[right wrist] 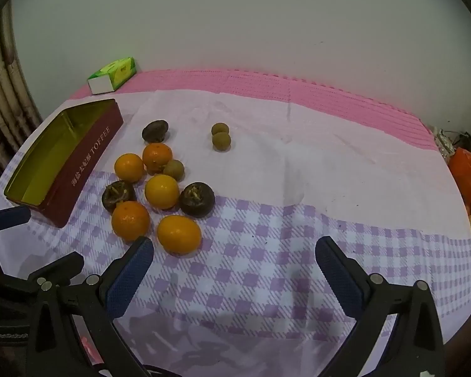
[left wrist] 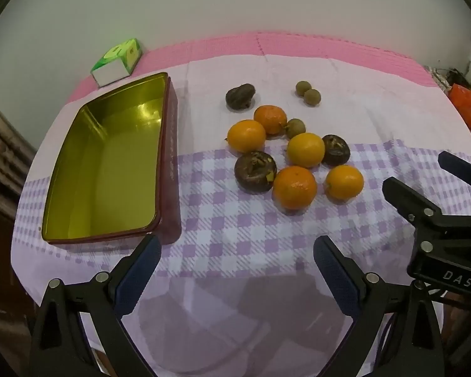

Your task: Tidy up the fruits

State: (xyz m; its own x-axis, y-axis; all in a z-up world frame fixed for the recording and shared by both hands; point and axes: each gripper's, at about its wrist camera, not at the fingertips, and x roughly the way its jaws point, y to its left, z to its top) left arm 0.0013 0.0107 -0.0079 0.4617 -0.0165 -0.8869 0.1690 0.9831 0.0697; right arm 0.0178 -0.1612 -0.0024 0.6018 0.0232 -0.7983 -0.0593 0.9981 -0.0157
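- Left wrist view: the left gripper (left wrist: pixel 237 254) hangs above the near part of the checked cloth (left wrist: pixel 235 229), its two blue-padded fingers spread wide with only cloth between them.
- To its left sits the open tin (left wrist: pixel 160 163), maroon outside and gold inside, with nothing in it; its near corner lies just beside the left finger.
- The fruit lies in a loose cluster right of the tin, well ahead of the fingers: five oranges (left wrist: pixel 294 187), three dark brown fruits (left wrist: pixel 255 171) and three small greenish-brown round fruits (left wrist: pixel 312 97).
- Two of the small fruits touch each other at the far side, apart from the cluster; the third is tucked between two oranges.
- The right gripper (left wrist: pixel 424 176) enters from the right edge, jaws apart and holding nothing.
- A green and white carton (left wrist: pixel 117 61) lies on the pink mat (left wrist: pixel 329 47) behind the tin.
- Right wrist view: the right gripper (right wrist: pixel 235 257) hovers over the cloth (right wrist: pixel 282 235) with fingers wide apart and empty; the nearest orange (right wrist: pixel 179 234) sits just ahead of its left finger.
- The other oranges and dark fruits (right wrist: pixel 197 199) bunch up behind it, between the gripper and the tin (right wrist: pixel 88 163), whose side reads TOFFEE.
- The pair of small fruits (right wrist: pixel 221 140) lies farther back on the plain cloth.
- A finger (right wrist: pixel 11 216) of the left gripper shows at the left edge, near the tin's near end.
- The carton (right wrist: pixel 113 74) rests on the mat (right wrist: pixel 298 91) by the wall.
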